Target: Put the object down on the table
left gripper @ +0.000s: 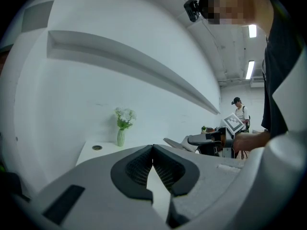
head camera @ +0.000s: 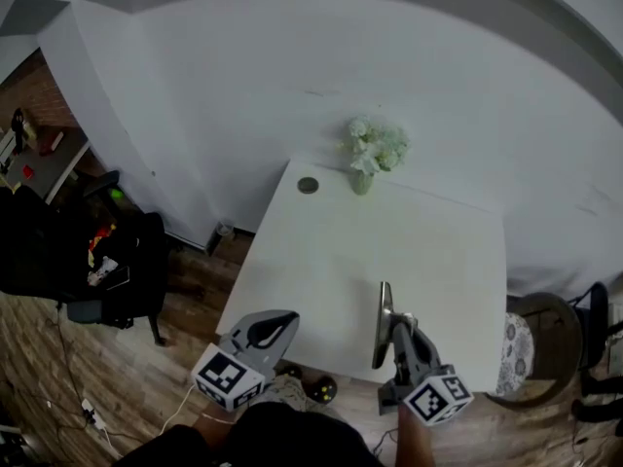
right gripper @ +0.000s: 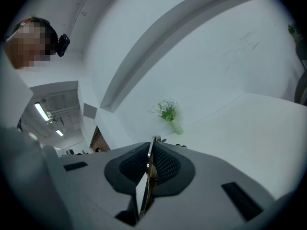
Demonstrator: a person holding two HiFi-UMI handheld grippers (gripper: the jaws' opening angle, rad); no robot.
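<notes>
Right claw, at 5 o'clock, is clamped on a thin metal plate held on edge over the near edge of the white tabletop. Left claw, at 7 o'clock, is closed and empty. At 12 o'clock on the tabletop stand a flower vase and a small round disc.

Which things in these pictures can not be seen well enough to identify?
Thin object in the right tool: edge-on in head and right gripper views, face hidden.
Disc near the vase: too small in head view.
Distant person, left gripper view: too small.
</notes>
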